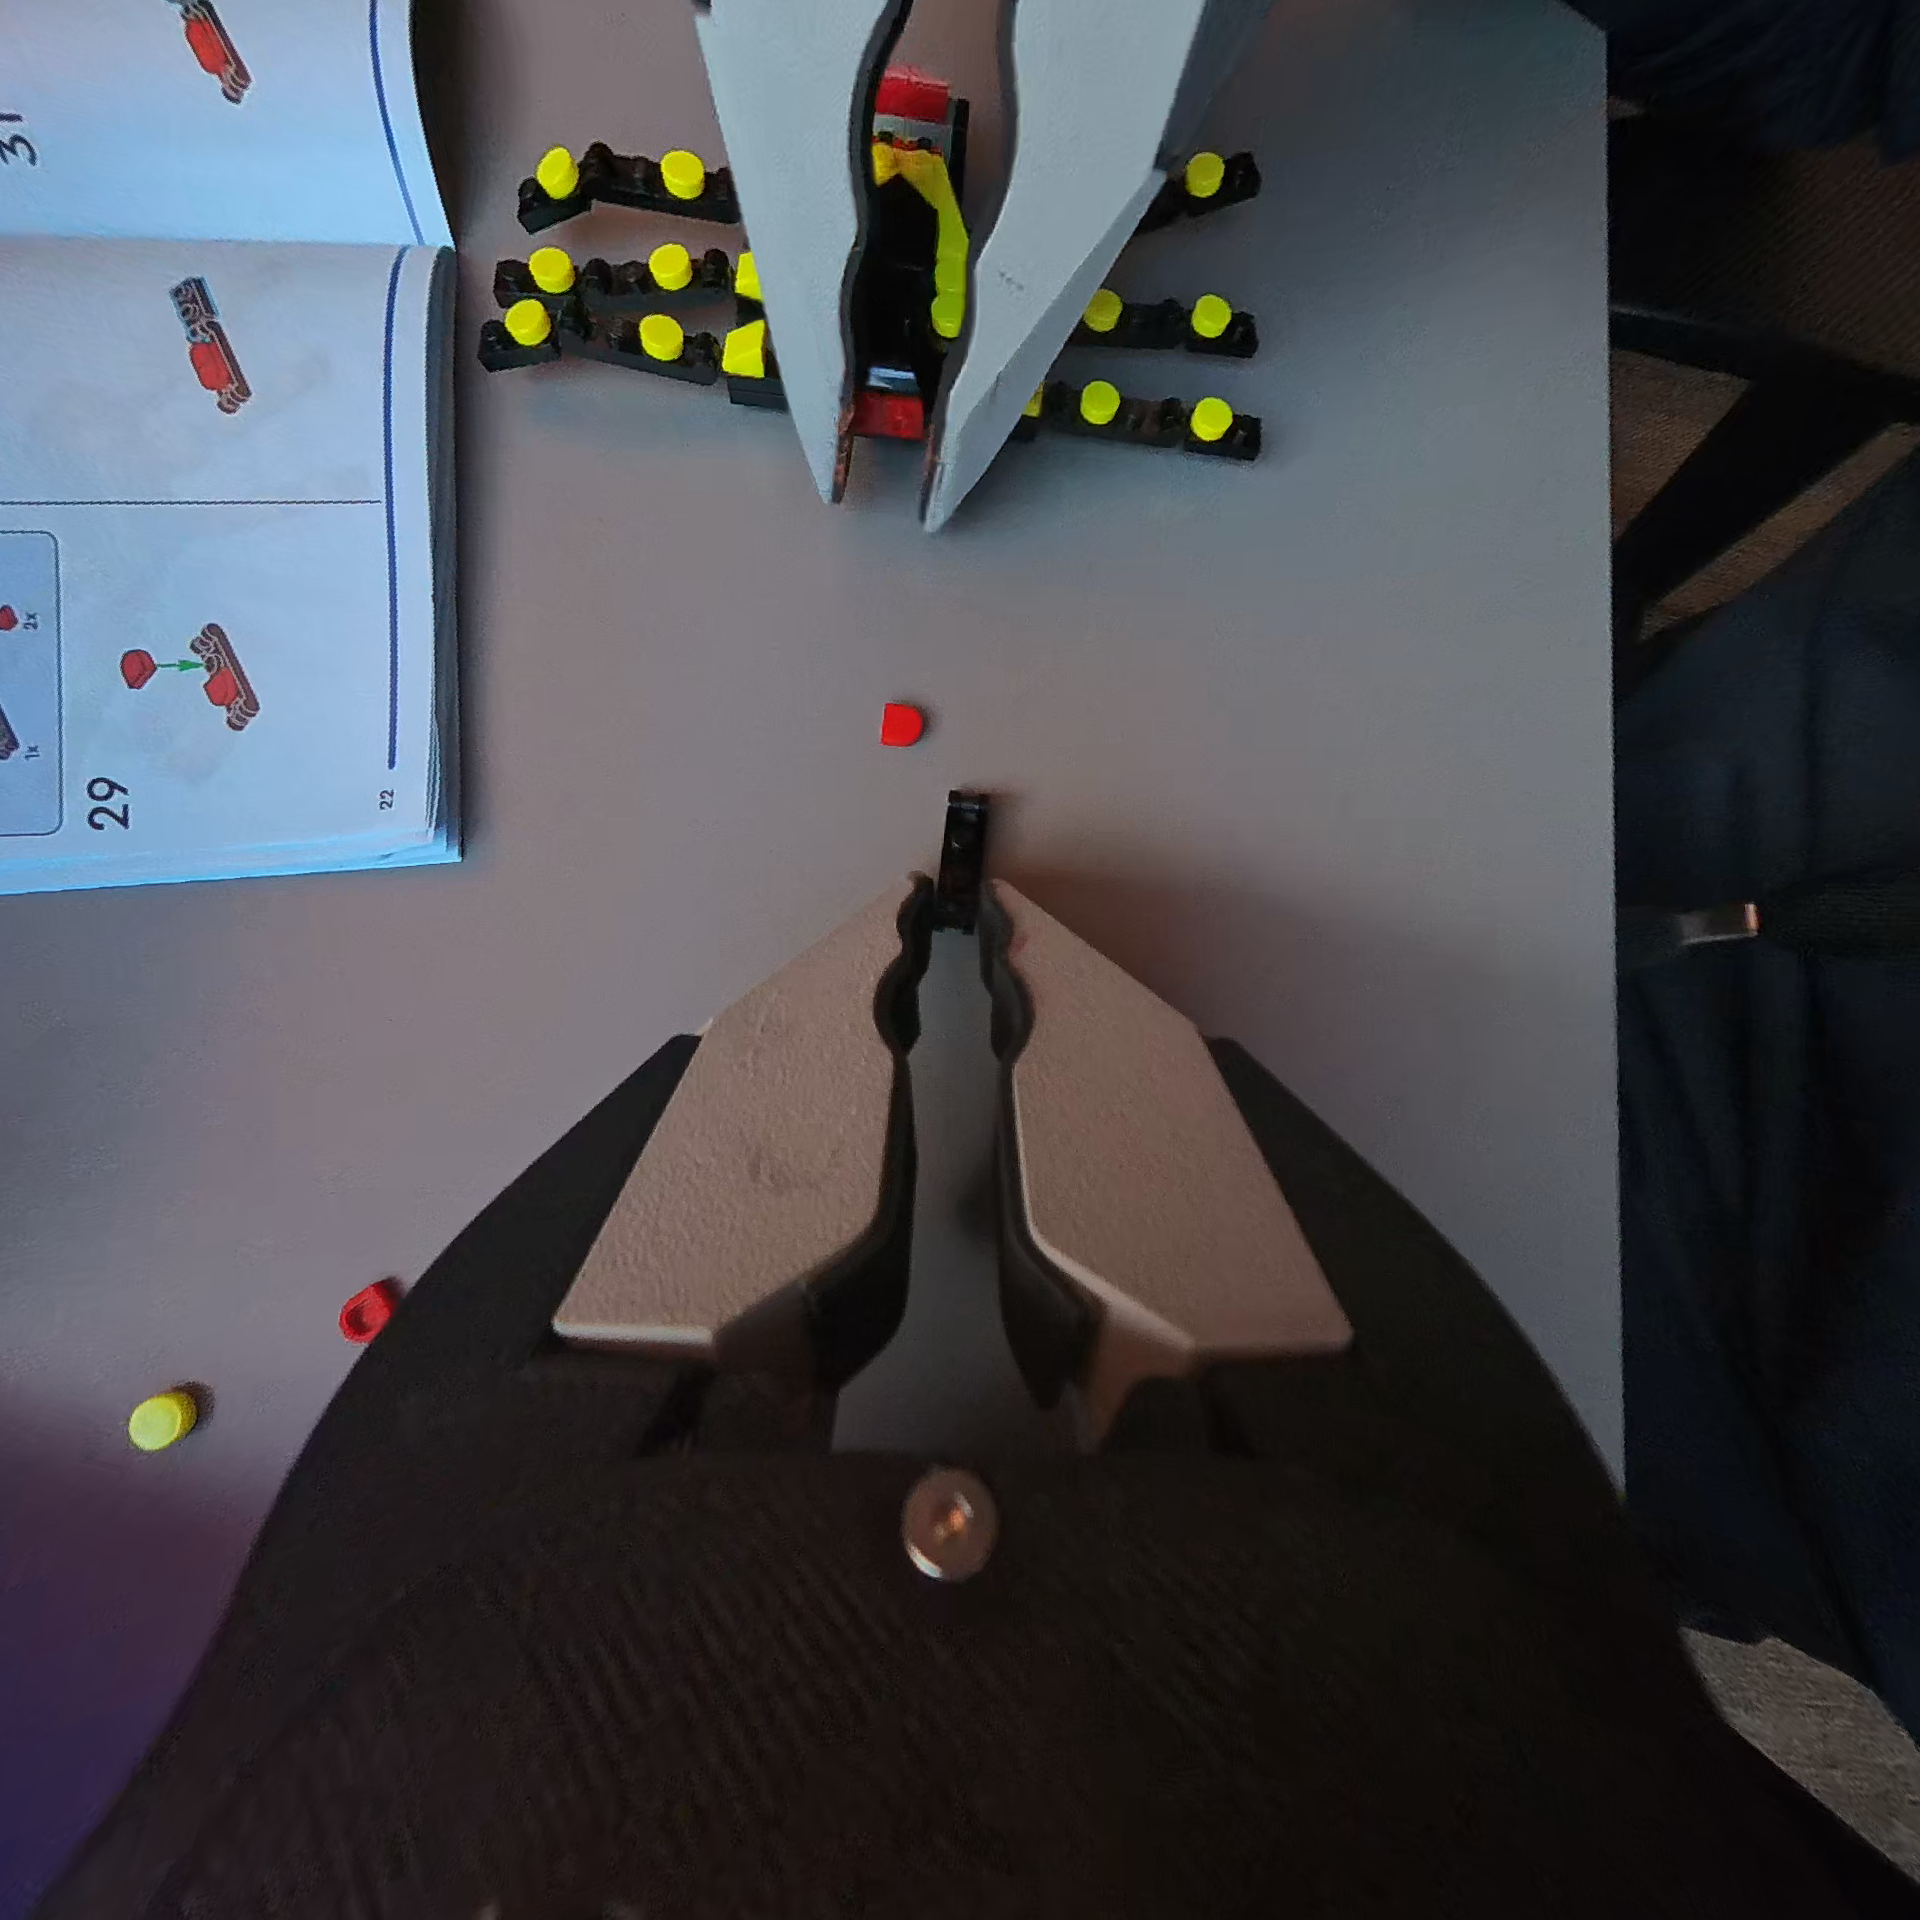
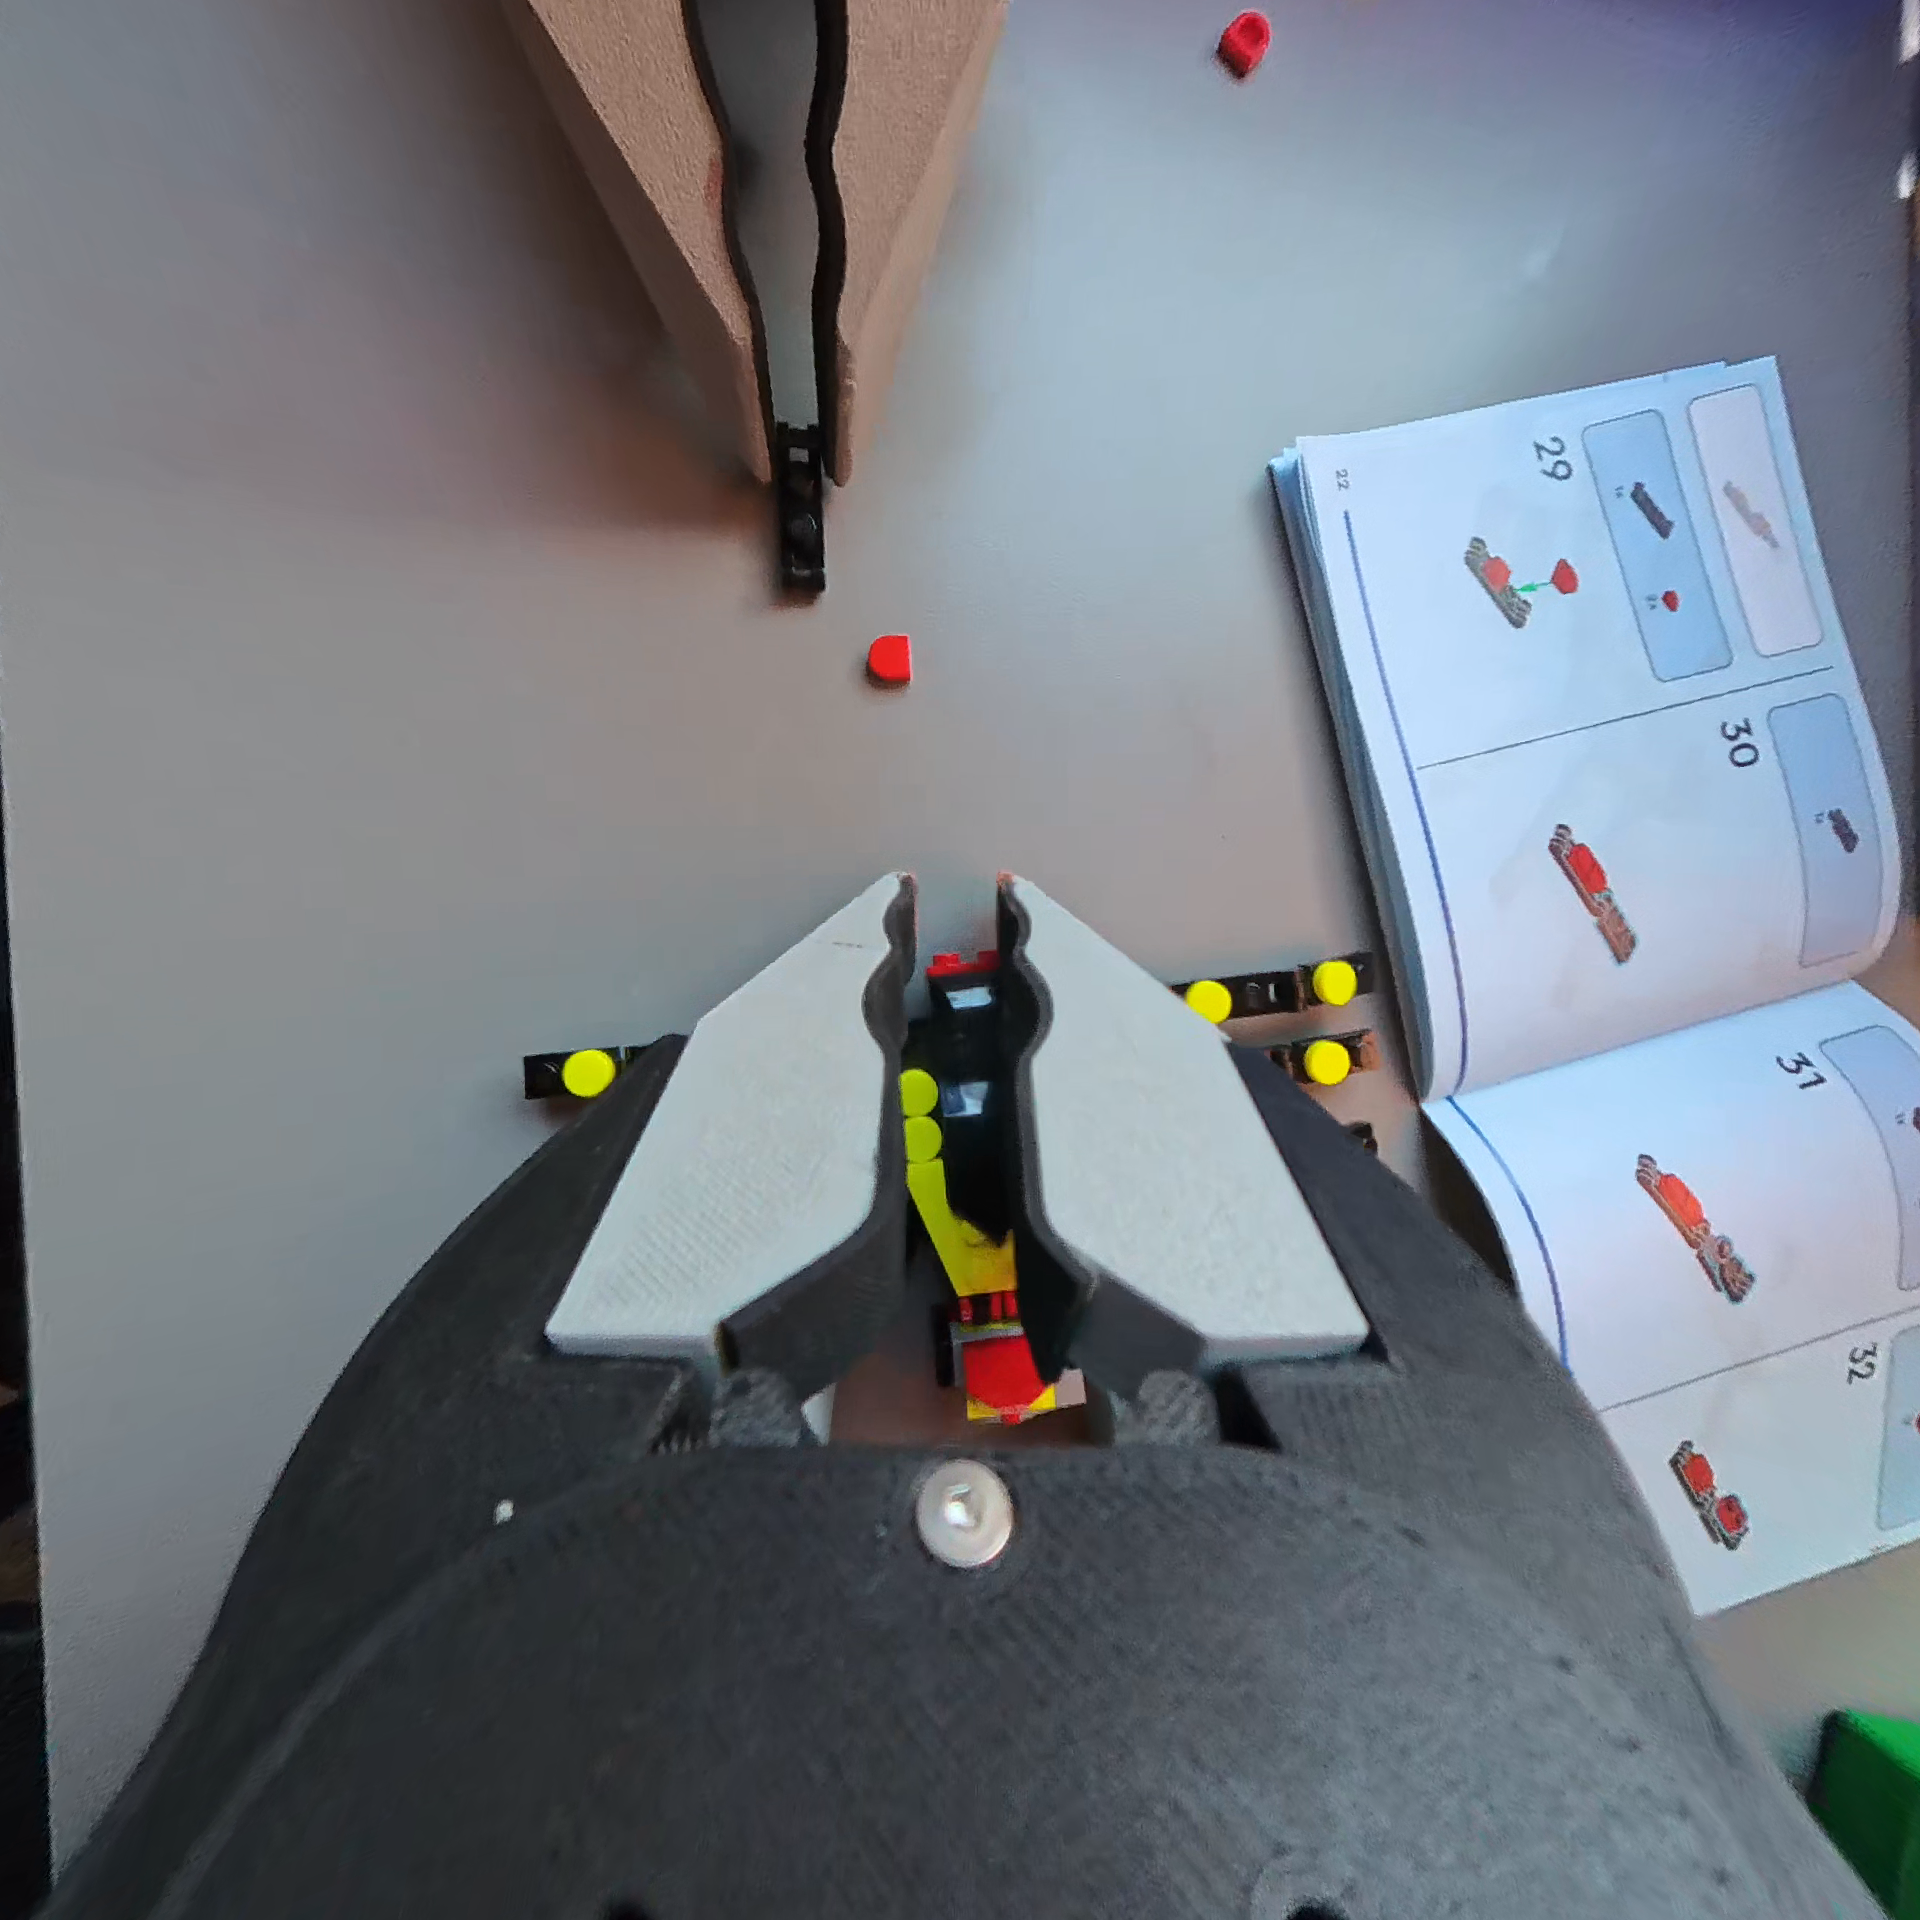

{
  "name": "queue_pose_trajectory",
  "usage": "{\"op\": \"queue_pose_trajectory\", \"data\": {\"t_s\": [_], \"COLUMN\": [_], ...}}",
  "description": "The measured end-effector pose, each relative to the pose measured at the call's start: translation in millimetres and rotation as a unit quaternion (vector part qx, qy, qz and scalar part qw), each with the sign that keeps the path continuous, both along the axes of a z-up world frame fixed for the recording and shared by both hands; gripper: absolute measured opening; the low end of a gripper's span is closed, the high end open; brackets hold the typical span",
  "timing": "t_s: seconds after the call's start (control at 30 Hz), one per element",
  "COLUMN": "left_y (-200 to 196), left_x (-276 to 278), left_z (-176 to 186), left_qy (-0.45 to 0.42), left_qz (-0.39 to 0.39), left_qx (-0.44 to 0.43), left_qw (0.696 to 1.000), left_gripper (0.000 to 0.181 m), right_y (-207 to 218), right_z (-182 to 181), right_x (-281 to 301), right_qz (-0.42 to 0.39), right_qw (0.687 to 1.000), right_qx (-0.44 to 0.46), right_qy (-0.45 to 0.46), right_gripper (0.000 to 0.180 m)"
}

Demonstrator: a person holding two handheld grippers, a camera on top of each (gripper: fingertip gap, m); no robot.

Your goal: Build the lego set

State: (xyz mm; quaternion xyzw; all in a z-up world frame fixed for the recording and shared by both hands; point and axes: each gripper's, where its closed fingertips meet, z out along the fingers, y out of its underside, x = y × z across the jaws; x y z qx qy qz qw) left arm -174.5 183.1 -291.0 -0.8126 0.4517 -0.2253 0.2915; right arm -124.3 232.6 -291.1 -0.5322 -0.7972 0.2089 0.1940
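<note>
My left gripper (image 1: 956, 888) is shut on a thin black plate (image 1: 964, 852) that sticks out past its tan fingertips, low over the grey table (image 1: 1299, 675). It also shows in the right wrist view (image 2: 802, 476) with the plate (image 2: 800, 540). My right gripper (image 2: 956, 883) is shut on the body of a black, yellow and red model (image 2: 961, 1122). The model's black legs with yellow studs (image 1: 613, 187) spread on the table to both sides. A small red tile (image 1: 901, 724) lies between the two grippers, also in the right wrist view (image 2: 889, 661).
An open instruction booklet (image 1: 208, 520) lies on the left, also in the right wrist view (image 2: 1610, 831). A loose red piece (image 1: 366, 1311) and a yellow round stud (image 1: 161, 1420) lie near my left gripper. The table edge (image 1: 1610, 935) runs along the right, dark furniture beyond. A green object (image 2: 1870, 1808) sits at the corner. Tip to tip, the grippers are about 8 centimetres apart.
</note>
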Motion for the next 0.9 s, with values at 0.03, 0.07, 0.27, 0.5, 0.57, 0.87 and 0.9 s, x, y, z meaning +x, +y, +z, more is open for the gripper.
{"op": "queue_pose_trajectory", "data": {"t_s": [0.03, 0.07, 0.27, 0.5, 0.57, 0.87, 0.9], "left_y": [0.1, -0.2, 1.8, -1.6, -3.0, 1.7, 1.5], "left_x": [-0.4, 0.0, -2.2, -2.5, -2.2, -4.3, -4.5], "left_z": [0.5, 2.3, 10.1, 2.6, 0.6, -2.0, -2.0], "left_qy": [-0.001, -0.006, -0.022, -0.009, -0.005, 0.007, 0.009], "left_qz": [0.001, 0.000, 0.005, -0.005, -0.009, -0.009, -0.011], "left_qx": [-0.001, -0.002, 0.003, -0.008, -0.010, 0.009, 0.012], "left_qw": [1.000, 1.000, 1.000, 1.000, 1.000, 1.000, 1.000], "left_gripper": [0.006, 0.006, 0.006, 0.008, 0.010, 0.007, 0.008], "right_y": [-1.8, -2.9, -4.2, -14.0, -16.4, -20.4, -20.6], "right_z": [2.9, 5.6, 13.7, 6.3, 5.3, 4.9, 6.1], "right_x": [-1.2, -2.4, -9.5, -13.6, -15.0, -24.0, -24.9], "right_qz": [0.002, 0.002, 0.000, 0.015, 0.018, 0.021, 0.021], "right_qw": [1.000, 1.000, 0.999, 0.999, 0.999, 0.998, 0.998], "right_qx": [-0.008, -0.014, -0.029, -0.033, -0.034, -0.021, -0.019], "right_qy": [0.007, 0.014, 0.045, 0.038, 0.038, 0.054, 0.058], "right_gripper": [0.013, 0.013, 0.013, 0.014, 0.014, 0.013, 0.013]}}
